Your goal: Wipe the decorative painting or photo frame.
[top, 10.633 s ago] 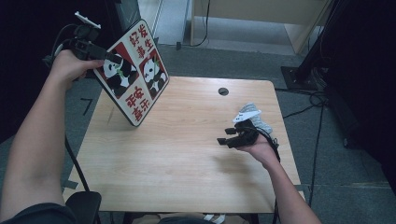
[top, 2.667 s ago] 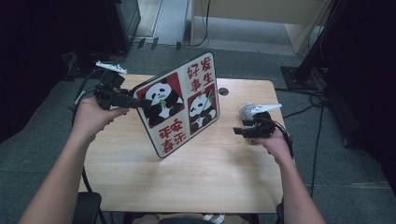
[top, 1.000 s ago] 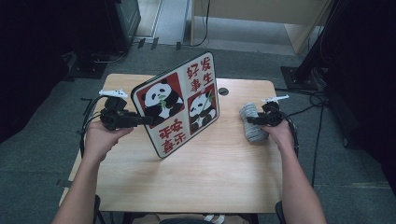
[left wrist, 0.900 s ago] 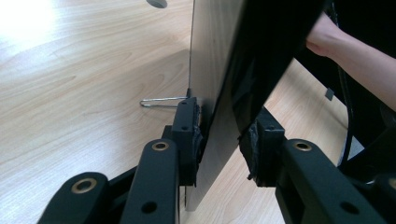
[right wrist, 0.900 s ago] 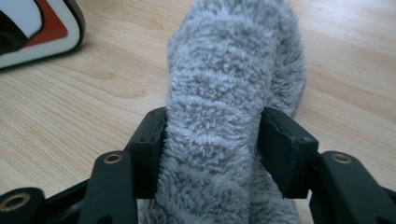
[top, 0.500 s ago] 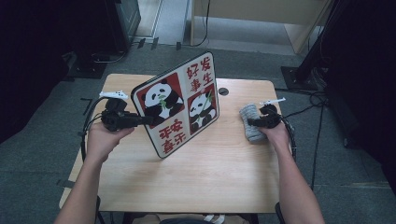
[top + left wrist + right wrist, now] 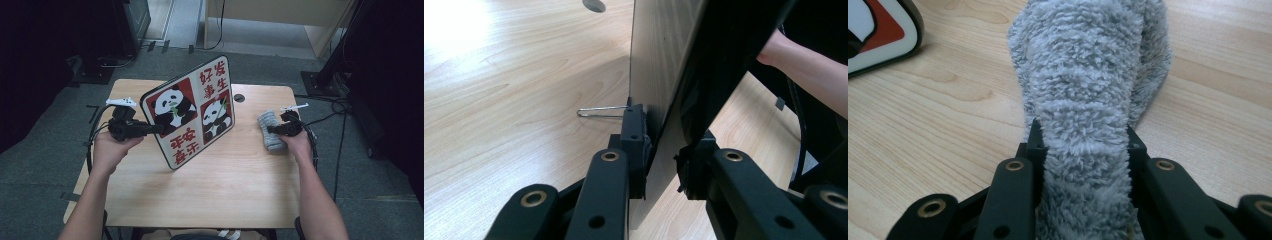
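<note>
Grey carpet surrounds the light wooden table [image 7: 210,190], and we take the panda sign board [image 7: 192,117] standing tilted on its lower edge near the table's middle as our landmark. At the board's left edge our left gripper [image 7: 150,129] is clamped on the panel, its jaws having just been closing with the panel between the pads [image 7: 636,145]. Well to the board's right, our right gripper [image 7: 270,131] has just closed its jaws on the fluffy grey cloth [image 7: 1088,100] lying on the tabletop.
</note>
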Demonstrator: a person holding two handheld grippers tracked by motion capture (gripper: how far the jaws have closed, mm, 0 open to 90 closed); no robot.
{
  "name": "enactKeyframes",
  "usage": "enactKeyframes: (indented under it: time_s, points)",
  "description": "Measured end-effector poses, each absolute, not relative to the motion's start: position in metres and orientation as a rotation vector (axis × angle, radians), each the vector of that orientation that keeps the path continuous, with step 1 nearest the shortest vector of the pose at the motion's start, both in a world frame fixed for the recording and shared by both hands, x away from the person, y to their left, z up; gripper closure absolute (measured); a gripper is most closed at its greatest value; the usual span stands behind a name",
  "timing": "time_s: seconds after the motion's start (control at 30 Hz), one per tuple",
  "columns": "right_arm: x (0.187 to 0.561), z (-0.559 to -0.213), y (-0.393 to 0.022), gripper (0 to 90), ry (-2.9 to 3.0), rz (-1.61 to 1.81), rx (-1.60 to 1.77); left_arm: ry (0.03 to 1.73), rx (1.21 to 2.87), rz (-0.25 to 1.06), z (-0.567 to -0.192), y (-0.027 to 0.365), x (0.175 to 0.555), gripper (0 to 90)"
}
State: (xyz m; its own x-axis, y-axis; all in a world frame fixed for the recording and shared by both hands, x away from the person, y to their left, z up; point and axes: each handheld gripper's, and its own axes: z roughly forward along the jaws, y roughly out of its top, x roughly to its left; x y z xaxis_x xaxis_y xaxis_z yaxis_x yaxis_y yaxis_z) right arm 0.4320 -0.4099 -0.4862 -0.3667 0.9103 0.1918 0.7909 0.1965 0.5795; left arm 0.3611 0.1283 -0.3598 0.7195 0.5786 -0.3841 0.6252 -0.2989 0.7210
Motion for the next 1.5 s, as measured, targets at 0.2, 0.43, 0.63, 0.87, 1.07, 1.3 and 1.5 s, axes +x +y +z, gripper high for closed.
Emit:
enactKeyframes:
  time_s: [0.2,0.43,0.63,0.87,1.07,1.3,1.5]
  points:
    - [0.430,-0.478,-0.413,69.5,2.254,0.925,1.638,0.917,1.980,-0.067,-0.360,0.129,0.362,76.8]
    - [0.430,-0.469,-0.412,69.5,2.262,0.979,1.631,0.915,1.979,-0.069,-0.360,0.129,0.362,76.8]
    - [0.429,-0.461,-0.408,69.4,2.279,1.007,1.610,0.912,1.978,-0.069,-0.360,0.129,0.362,76.8]
    - [0.426,-0.451,-0.402,69.1,2.295,1.041,1.576,0.911,1.977,-0.073,-0.360,0.129,0.363,76.8]
    - [0.423,-0.442,-0.396,68.8,2.319,1.051,1.539,0.908,1.977,-0.074,-0.360,0.129,0.363,76.8]
    - [0.419,-0.430,-0.388,68.7,2.325,1.073,1.517,0.905,1.977,-0.073,-0.360,0.129,0.363,76.9]
    - [0.417,-0.421,-0.379,68.5,2.330,1.077,1.484,0.901,1.978,-0.075,-0.360,0.130,0.363,77.0]
